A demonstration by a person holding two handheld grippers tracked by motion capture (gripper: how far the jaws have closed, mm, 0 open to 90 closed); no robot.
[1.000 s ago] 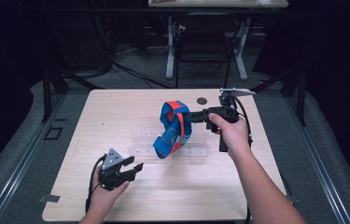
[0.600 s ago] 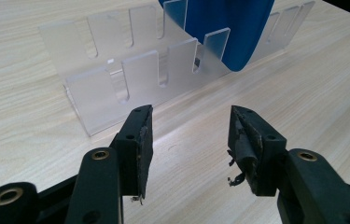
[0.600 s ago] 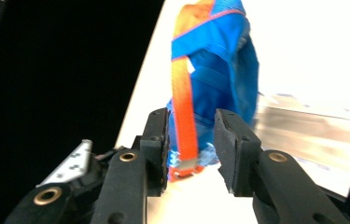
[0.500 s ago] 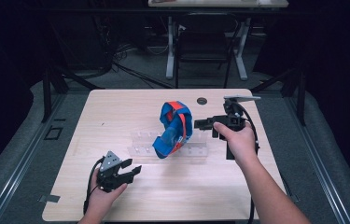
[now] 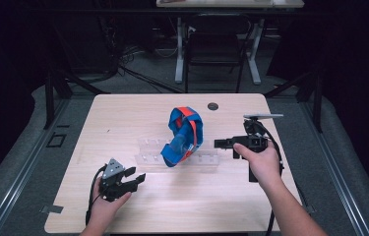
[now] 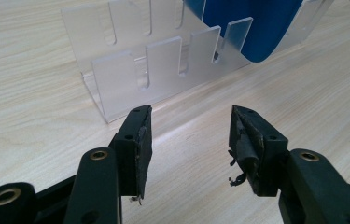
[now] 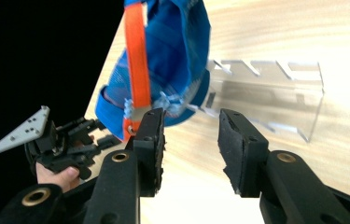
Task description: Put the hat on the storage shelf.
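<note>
- Cap (image 5: 184,135) in blue with an orange stripe stands propped in the clear acrylic slotted rack (image 5: 147,153) at the middle of the wooden table (image 5: 123,113); its brim end points down toward the near side of the rack.
- Rack runs left to right across the table, with the cap resting in its middle slots and its left slots holding nothing.
- Right gripper (image 5: 221,143) is held in the person's right hand (image 5: 261,160) just right of the cap, its jaws pointing left toward it but apart from it.
- Seen from the right gripper view, the right gripper (image 7: 189,140) has its jaws wide apart with nothing between them; the cap (image 7: 172,51) hangs beyond the left jaw, its orange stripe running down toward that jaw's tip, and the rack (image 7: 280,93) lies past the right jaw.
- Left gripper (image 5: 135,178) sits in the left hand (image 5: 106,204) at the near left of the table, well apart from the cap and aimed right.
- Seen from the left gripper view, the left gripper (image 6: 191,140) is spread wide and holds nothing; the rack's (image 6: 130,70) left end stands just beyond its jaw tips, with the blue brim (image 6: 256,28) at the far right.
- Small dark round disc (image 5: 213,105) lies on the table at the far side, beyond the cap.
</note>
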